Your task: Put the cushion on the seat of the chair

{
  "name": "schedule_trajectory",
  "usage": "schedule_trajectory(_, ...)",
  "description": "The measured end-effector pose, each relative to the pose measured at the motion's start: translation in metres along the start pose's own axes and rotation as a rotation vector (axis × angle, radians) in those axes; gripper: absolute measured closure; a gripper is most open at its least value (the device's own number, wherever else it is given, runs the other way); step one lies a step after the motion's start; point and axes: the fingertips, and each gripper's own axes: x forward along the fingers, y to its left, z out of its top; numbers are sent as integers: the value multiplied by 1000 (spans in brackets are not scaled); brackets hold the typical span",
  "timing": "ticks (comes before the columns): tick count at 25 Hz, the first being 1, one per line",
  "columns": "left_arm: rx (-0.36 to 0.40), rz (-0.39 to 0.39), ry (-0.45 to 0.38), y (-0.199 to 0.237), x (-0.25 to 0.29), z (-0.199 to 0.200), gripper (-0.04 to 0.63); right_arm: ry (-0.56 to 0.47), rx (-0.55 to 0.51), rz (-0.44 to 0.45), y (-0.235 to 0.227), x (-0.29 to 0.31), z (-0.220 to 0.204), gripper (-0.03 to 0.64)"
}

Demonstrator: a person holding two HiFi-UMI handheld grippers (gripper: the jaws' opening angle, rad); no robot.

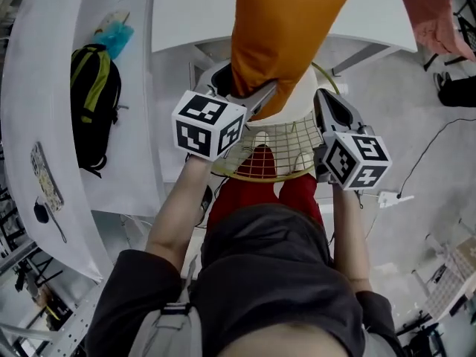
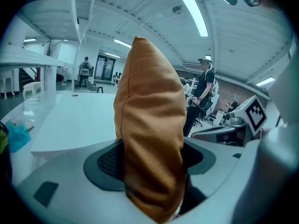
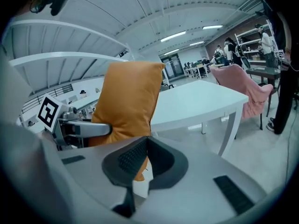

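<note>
The orange cushion (image 1: 279,36) hangs upright above the wire chair (image 1: 271,151), whose gold mesh and white seat part (image 1: 301,103) lie just below it in the head view. My left gripper (image 1: 251,99) is shut on the cushion's lower edge. In the left gripper view the cushion (image 2: 149,139) fills the space between both pads, with the left gripper (image 2: 150,160) clamped on it. My right gripper (image 1: 324,101) is to the right of the cushion, apart from it, shut with nothing in it. In the right gripper view the right gripper (image 3: 145,141) has its tips touching, and the cushion (image 3: 126,101) stands beyond them to the left.
A white table (image 1: 186,6) stands behind the chair. A long white counter (image 1: 44,88) at the left carries a black-and-yellow backpack (image 1: 93,103). A pink cloth (image 3: 243,85) drapes a chair at the right. A person (image 2: 203,94) stands in the background. A power strip (image 1: 387,198) lies on the floor.
</note>
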Motion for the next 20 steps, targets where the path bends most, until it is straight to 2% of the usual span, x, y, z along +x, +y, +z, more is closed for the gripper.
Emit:
schedule_trajectory(11,69,-112,157,7,32,-42,247,61,53,-121,-16,11,-30,600)
schedule_trajectory(15,101,-153,222,5,42,-63,247,80,67,-137,-13,15,-40,600)
schedule_trajectory(20,105,-183,277,4,55,-81,247,102,84,-151,-15,23,-49,600)
